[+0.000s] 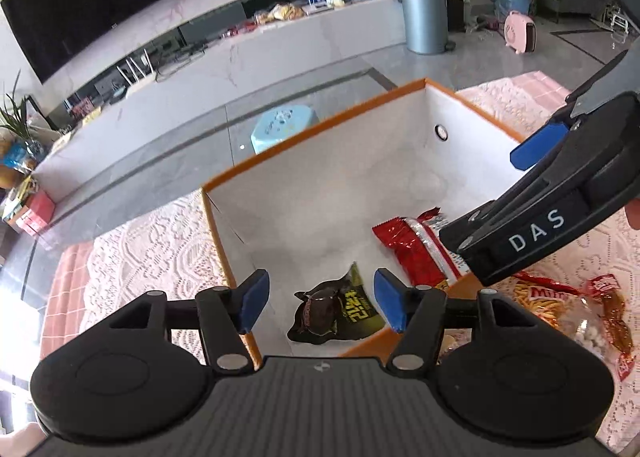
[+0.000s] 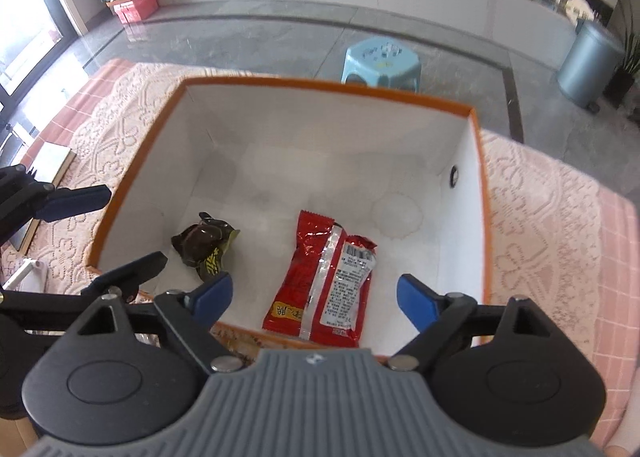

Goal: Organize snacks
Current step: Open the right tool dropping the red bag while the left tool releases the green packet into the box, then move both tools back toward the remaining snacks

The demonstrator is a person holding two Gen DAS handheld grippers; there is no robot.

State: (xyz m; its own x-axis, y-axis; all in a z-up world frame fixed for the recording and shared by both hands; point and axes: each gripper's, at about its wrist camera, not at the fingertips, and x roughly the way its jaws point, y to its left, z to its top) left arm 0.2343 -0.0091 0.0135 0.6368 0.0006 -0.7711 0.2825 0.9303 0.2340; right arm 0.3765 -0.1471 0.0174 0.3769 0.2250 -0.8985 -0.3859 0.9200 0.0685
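Both the left gripper (image 1: 320, 303) and right gripper (image 2: 314, 297) hang empty, jaws apart. Inside the orange-rimmed box (image 2: 328, 87), a dark candy wrapper (image 2: 206, 243) lies left of a red snack packet (image 2: 324, 285).

The surface (image 2: 540, 217) is covered by a pink checked cloth with a white lace overlay. An open, orange-rimmed cardboard box with white inner walls (image 2: 332, 129) stands directly on the lace. Beside the box's near corner, in the left wrist view, lie a clear bag of thin yellow snack sticks with red lettering (image 1: 548, 305) and small red-wrapped sweets (image 1: 616, 321). A flat pale board with a wooden edge (image 2: 50, 165) lies on the lace at the far left.
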